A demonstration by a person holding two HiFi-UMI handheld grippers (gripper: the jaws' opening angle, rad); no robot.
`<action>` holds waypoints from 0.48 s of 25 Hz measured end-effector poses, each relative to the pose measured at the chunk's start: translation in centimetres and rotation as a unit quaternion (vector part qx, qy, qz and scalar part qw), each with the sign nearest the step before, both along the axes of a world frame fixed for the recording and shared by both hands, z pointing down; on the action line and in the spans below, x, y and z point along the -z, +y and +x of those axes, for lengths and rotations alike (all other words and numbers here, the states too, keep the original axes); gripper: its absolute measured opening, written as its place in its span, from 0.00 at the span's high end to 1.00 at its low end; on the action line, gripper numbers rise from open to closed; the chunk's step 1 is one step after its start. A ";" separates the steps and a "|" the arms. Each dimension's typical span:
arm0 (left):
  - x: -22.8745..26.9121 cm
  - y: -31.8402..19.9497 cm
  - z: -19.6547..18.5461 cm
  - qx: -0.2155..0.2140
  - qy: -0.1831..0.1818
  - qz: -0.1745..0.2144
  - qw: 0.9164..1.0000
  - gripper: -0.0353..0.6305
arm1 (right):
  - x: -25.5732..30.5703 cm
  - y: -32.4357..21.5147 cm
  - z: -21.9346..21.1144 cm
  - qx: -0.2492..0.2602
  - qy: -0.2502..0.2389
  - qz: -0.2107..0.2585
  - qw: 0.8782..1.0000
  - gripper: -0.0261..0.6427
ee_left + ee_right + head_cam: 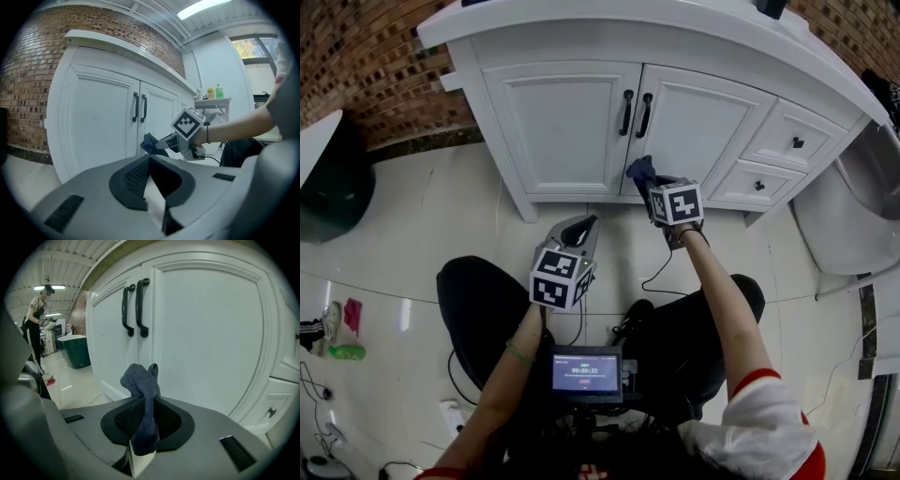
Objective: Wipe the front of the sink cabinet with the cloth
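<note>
The white sink cabinet (553, 122) (98, 122) (211, 333) has two doors with black handles (635, 113) (133, 309). My right gripper (649, 180) (143, 401) is shut on a dark blue cloth (640, 172) (143, 390), which bunches out past the jaws. It is held close to the bottom of the right door; whether it touches cannot be told. The left gripper view shows the cloth (149, 143) and the right gripper (185, 136) from the side. My left gripper (584, 228) (150, 159) hangs back over the floor, shut with nothing in it.
Two drawers (797, 141) with black knobs sit right of the doors. A white fixture (844, 216) stands at the right, a dark green tub (333, 187) (75, 350) at the left. A black cable (656, 272) lies on the tiled floor. A person (35, 319) stands far off.
</note>
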State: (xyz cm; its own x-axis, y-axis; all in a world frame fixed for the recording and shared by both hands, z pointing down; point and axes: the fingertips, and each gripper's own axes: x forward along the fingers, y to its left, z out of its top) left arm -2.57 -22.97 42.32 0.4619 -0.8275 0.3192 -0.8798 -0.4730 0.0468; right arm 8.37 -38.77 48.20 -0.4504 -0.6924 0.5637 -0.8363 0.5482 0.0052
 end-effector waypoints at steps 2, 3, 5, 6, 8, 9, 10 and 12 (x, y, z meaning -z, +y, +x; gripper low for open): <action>-0.2 -0.1 -1.0 0.009 0.003 -0.002 1.000 0.92 | -0.5 -0.1 -1.5 0.009 0.001 -0.004 1.000 0.87; -0.3 -0.1 -1.5 0.013 0.005 -0.004 1.000 0.92 | -0.7 -0.1 -2.1 0.013 0.002 -0.005 1.000 0.87; -0.5 -0.2 -2.2 0.020 0.007 -0.006 1.000 0.92 | -1.2 -0.3 -3.0 0.018 0.007 -0.009 1.000 0.87; -0.5 -0.3 -2.5 0.022 0.008 -0.007 1.000 0.92 | -1.4 -0.5 -3.1 0.020 0.010 -0.011 1.000 0.87; -0.5 -0.4 -2.9 0.023 0.008 -0.007 1.000 0.92 | -1.6 -1.0 -2.7 0.019 0.018 -0.009 1.000 0.87; -0.5 -0.5 -3.0 0.023 0.008 -0.006 1.000 0.92 | -1.8 -1.2 -2.0 0.014 0.024 -0.007 1.000 0.87; -0.5 -0.5 -3.1 0.024 0.007 -0.006 1.000 0.92 | -1.9 -1.5 -1.2 0.006 0.030 -0.008 1.000 0.87; -0.5 -0.5 -3.2 0.026 0.006 -0.006 1.000 0.92 | -2.3 -1.8 0.8 -0.009 0.037 -0.012 0.999 0.87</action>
